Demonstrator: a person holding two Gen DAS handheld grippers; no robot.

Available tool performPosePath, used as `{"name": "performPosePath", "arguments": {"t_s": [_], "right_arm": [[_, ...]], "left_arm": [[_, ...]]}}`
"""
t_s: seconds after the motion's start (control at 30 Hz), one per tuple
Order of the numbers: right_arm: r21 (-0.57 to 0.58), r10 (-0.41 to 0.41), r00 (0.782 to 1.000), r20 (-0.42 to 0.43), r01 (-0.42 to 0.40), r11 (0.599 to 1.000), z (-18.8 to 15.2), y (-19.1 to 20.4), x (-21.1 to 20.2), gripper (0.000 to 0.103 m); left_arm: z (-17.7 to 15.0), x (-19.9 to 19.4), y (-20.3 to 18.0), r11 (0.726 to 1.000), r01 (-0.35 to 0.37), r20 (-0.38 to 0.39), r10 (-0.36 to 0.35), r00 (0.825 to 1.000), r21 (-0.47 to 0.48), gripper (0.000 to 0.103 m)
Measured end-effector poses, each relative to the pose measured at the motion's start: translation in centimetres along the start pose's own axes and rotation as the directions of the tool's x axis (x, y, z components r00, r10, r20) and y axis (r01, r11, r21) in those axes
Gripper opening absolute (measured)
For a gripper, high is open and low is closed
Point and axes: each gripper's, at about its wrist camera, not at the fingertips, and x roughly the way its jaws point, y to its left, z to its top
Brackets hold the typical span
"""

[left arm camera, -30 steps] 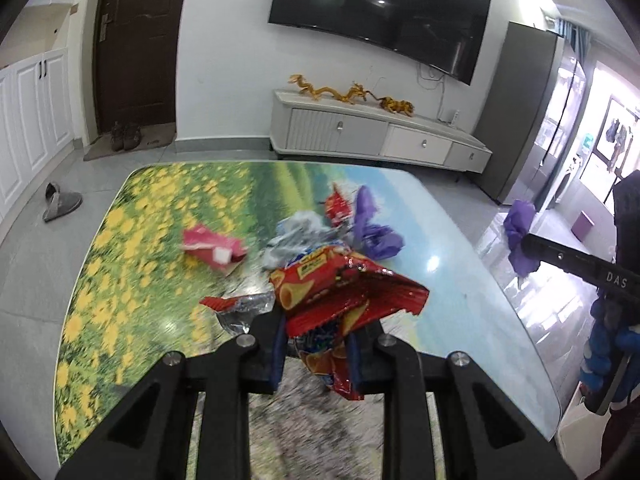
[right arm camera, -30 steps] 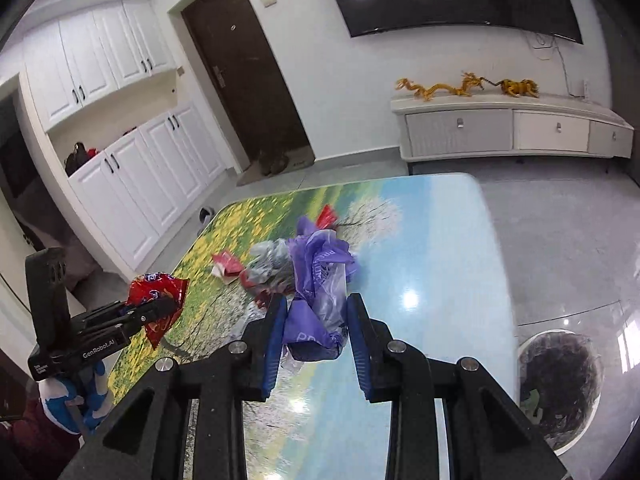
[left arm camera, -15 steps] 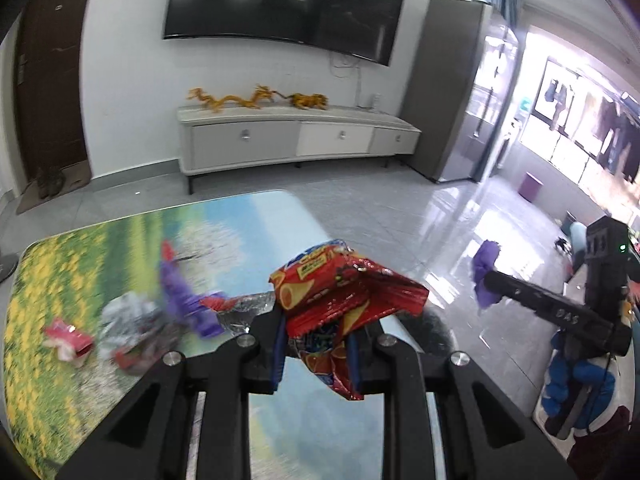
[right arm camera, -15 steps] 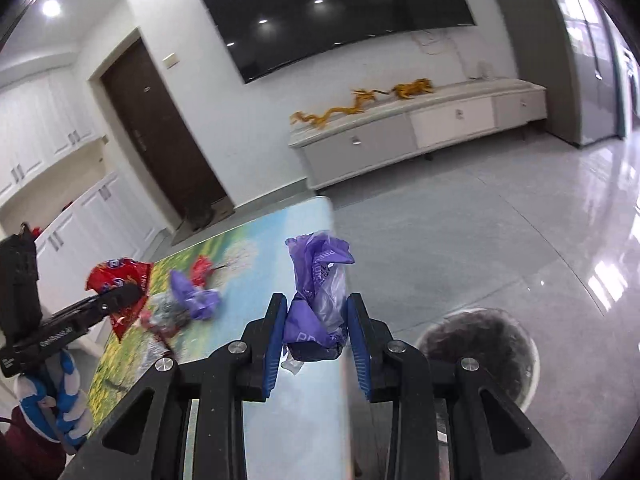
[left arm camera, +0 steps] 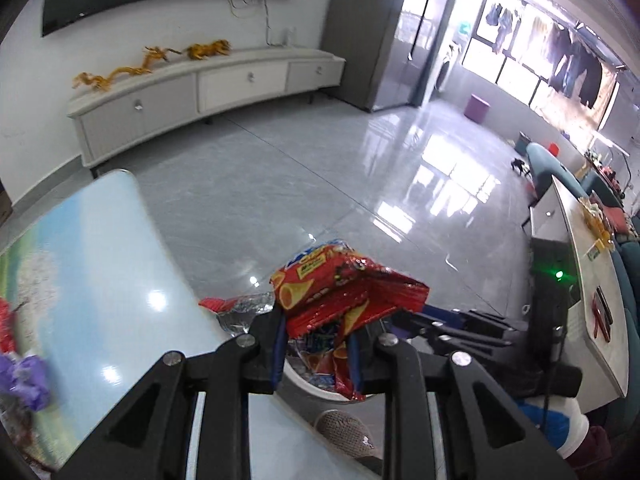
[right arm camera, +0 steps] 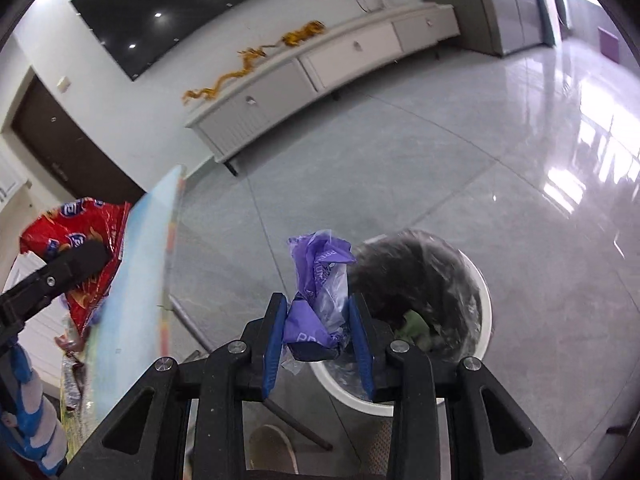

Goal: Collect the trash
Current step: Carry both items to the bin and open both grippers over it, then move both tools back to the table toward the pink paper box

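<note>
Since half a second ago the red snack bag (left arm camera: 344, 292) and the purple wrapper (right arm camera: 316, 300) have swung off the table (left arm camera: 100, 280) toward the white bin (right arm camera: 478, 292), which now sits just under the wrapper. The left gripper (left arm camera: 316, 352) is clamped narrow on the bag, and the right gripper (right arm camera: 318, 340) pinches the wrapper. Only the right wrist view shows the bin's black liner and the green scrap inside; the left view alone shows the purple trash (left arm camera: 24, 376) lying on the table.
</note>
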Motion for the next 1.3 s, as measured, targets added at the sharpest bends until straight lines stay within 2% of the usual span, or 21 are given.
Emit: {"name": "performPosePath", "arguments": {"t_s": [0.2,0.3,0.37,0.4,0.6,0.93,1.3], "right_arm": [[0.052,-0.056,0.997,-0.049,0.059,0.997,0.1,-3.2,2.7,0.031],[0.066,-0.08,0.994,-0.075,0.085,0.994,0.1,-4.5,3.9,0.034],[0.089,-0.085,0.993,-0.08,0.092,0.992,-0.1,-5.4,4.2,0.045],[0.1,-0.09,0.993,-0.081,0.098,0.99,-0.1,-5.8,4.3,0.049],[0.136,-0.095,0.993,-0.076,0.105,0.985,0.1,-6.9,4.0,0.052],[0.169,-0.093,0.996,-0.012,0.094,0.981,0.9,-6.3,1.1,0.054],[0.114,-0.085,0.992,0.091,0.074,0.991,1.6,-2.0,-4.3,0.057]], "left_arm": [[0.8,5.5,-1.8,1.0,0.03,-0.072,-0.03,0.997,-0.009,0.026],[1.5,7.6,-2.0,0.999,0.04,-0.099,-0.043,0.994,-0.032,0.034],[1.9,8.6,-2.1,0.998,0.047,-0.112,-0.053,0.992,-0.049,0.05],[2.0,9.0,-2.1,0.997,0.051,-0.117,-0.057,0.991,-0.055,0.052],[2.4,10.1,-2.6,0.995,0.071,-0.131,-0.079,0.988,-0.067,0.054],[2.4,6.9,-2.2,0.994,0.087,-0.088,-0.092,0.992,-0.066,0.054],[2.1,-0.2,-1.3,0.996,0.042,0.036,-0.04,0.999,-0.076,0.054]]}}
